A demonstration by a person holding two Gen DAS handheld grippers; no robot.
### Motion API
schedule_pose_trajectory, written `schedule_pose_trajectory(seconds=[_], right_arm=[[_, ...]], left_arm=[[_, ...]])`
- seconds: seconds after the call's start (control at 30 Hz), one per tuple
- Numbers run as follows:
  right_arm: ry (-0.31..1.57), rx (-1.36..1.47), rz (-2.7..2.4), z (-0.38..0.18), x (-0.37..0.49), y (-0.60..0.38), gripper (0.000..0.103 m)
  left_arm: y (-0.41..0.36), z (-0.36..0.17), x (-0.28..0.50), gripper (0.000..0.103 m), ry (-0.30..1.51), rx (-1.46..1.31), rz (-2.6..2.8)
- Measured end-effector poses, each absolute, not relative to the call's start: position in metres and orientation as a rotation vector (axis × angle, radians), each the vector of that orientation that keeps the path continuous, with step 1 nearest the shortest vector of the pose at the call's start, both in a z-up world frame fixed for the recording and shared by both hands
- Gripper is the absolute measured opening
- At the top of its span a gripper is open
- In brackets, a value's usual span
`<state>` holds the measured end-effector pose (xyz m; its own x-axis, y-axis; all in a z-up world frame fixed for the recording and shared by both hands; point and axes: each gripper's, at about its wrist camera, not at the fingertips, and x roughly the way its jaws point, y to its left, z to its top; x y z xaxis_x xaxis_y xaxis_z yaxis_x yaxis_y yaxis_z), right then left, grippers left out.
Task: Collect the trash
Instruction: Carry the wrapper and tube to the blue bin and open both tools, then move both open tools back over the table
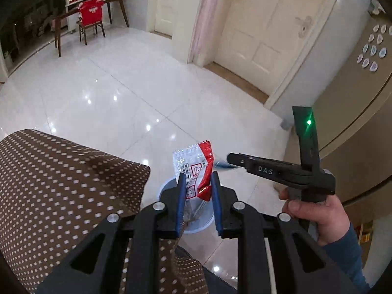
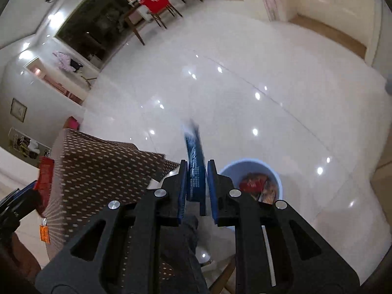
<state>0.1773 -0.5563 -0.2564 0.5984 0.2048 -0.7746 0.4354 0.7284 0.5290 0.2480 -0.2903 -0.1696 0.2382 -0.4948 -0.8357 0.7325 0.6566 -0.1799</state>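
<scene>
My left gripper (image 1: pixel 196 176) is shut on a red and clear snack wrapper (image 1: pixel 197 165), held above a pale blue bin (image 1: pixel 196 227) on the floor. My right gripper (image 2: pixel 197 165) is shut on a blue wrapper (image 2: pixel 194 169), held edge-on just left of the same bin (image 2: pixel 250 164), which holds several red and orange wrappers. The right gripper also shows in the left wrist view (image 1: pixel 232 160), to the right of the snack wrapper, its blue wrapper blurred at its tip.
A brown table (image 1: pixel 61 183) with a white-dotted cloth stands left of the bin. Glossy white tile floor (image 1: pixel 122 93) stretches ahead. A chair with a red cover (image 1: pixel 90 14) and a wooden table stand far back. White doors and a curved wall are at the right.
</scene>
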Motion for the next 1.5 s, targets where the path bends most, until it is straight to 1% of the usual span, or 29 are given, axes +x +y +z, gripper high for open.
schedule_pose_trajectory(seconds=[0.03, 0.13, 0.17, 0.27, 0.37, 0.4, 0.43, 0.5, 0.63, 0.7, 0.73, 0.87, 1.17, 1.37, 1.5], right_arm=[[0.943, 0.771, -0.15, -0.256, 0.177, -0.556, 0.065], [0.921, 0.792, -0.155, -0.256, 0.17, -0.564, 0.07], [0.91, 0.796, -0.164, -0.255, 0.168, -0.569, 0.074], [0.879, 0.807, -0.188, -0.248, 0.161, -0.582, 0.077], [0.853, 0.821, -0.209, -0.241, 0.158, -0.586, 0.079], [0.843, 0.821, -0.213, -0.237, 0.155, -0.588, 0.08], [0.836, 0.819, -0.216, -0.234, 0.153, -0.588, 0.08], [0.827, 0.813, -0.217, -0.229, 0.153, -0.588, 0.084], [0.822, 0.804, -0.213, -0.225, 0.153, -0.581, 0.091], [0.828, 0.795, -0.215, -0.222, 0.155, -0.575, 0.096], [0.833, 0.789, -0.215, -0.222, 0.156, -0.573, 0.097], [0.847, 0.748, -0.22, -0.213, 0.165, -0.556, 0.097], [0.812, 0.643, -0.112, -0.17, 0.191, -0.504, 0.097], [0.798, 0.583, -0.001, -0.144, 0.213, -0.455, 0.097], [0.81, 0.507, 0.124, -0.13, 0.235, -0.402, 0.097]], left_arm=[[-0.295, -0.174, 0.248, 0.019, 1.038, 0.281, -0.855], [-0.311, -0.188, 0.251, 0.019, 1.076, 0.311, -0.857], [-0.313, -0.19, 0.253, 0.019, 1.083, 0.317, -0.858], [-0.327, -0.202, 0.256, 0.02, 1.119, 0.34, -0.866], [-0.336, -0.209, 0.258, 0.024, 1.135, 0.343, -0.855], [-0.337, -0.21, 0.26, 0.035, 1.141, 0.348, -0.857], [-0.337, -0.209, 0.261, 0.056, 1.138, 0.349, -0.851], [-0.335, -0.203, 0.264, 0.083, 1.096, 0.347, -0.812], [-0.318, -0.187, 0.268, 0.083, 1.055, 0.309, -0.781], [-0.309, -0.179, 0.27, 0.085, 1.035, 0.29, -0.757], [-0.303, -0.174, 0.269, 0.085, 1.022, 0.277, -0.749], [-0.28, -0.153, 0.267, 0.088, 0.977, 0.223, -0.737], [-0.21, -0.107, 0.254, 0.089, 0.867, 0.106, -0.675], [-0.16, -0.09, 0.247, 0.09, 0.809, 0.04, -0.608], [-0.113, -0.085, 0.242, 0.09, 0.779, -0.011, -0.518]])
